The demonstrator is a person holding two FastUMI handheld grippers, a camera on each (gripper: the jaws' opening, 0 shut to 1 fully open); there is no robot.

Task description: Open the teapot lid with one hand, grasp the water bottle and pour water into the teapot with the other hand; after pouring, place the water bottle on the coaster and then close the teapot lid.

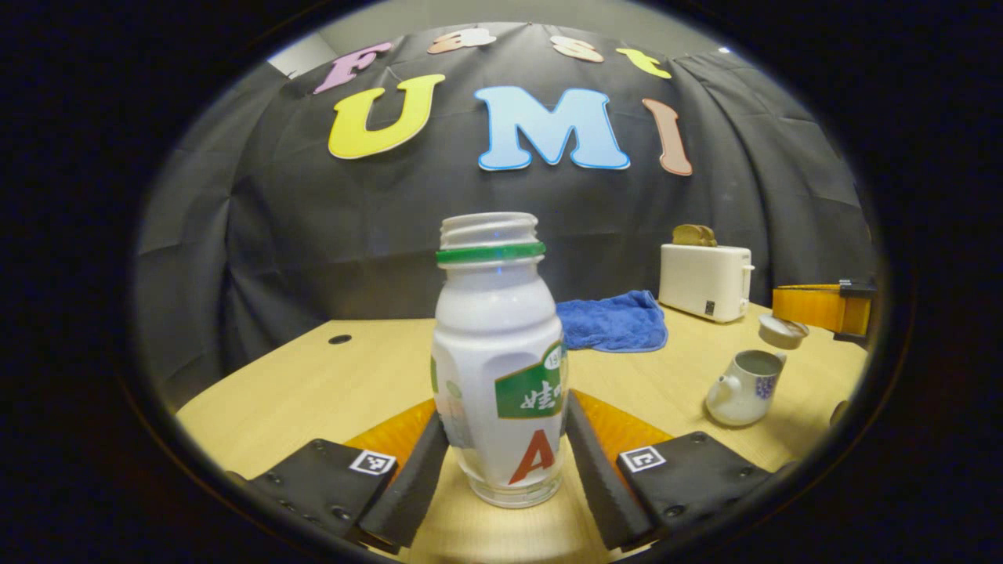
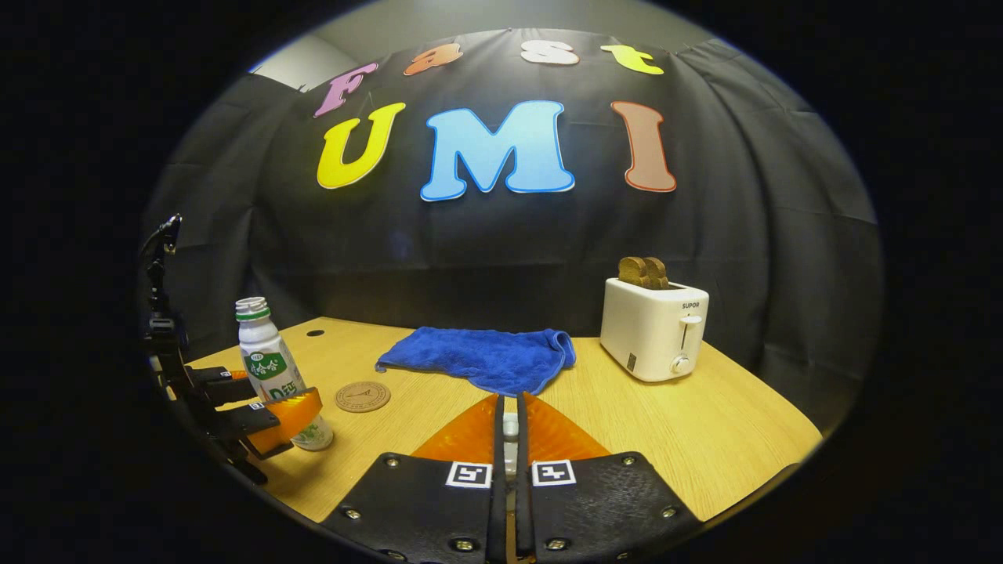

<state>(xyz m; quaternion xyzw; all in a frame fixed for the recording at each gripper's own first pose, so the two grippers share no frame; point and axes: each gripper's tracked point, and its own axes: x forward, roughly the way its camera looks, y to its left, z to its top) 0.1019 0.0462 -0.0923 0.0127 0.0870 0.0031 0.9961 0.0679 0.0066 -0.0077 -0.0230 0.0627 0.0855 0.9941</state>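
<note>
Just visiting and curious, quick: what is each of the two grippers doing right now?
Left gripper: closed on the water bottle.
Right gripper: closed on the teapot lid, held above the open teapot.

A blue towel lies left of a white toaster holding bread.

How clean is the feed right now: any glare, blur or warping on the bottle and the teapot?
Left gripper view: water bottle sharp, faint highlights on its neck; teapot near the rim, small and bent by fisheye, soft shadow beside it. Right gripper view: table edge curves strongly; toaster crisp; left gripper dim at the edge.
</note>
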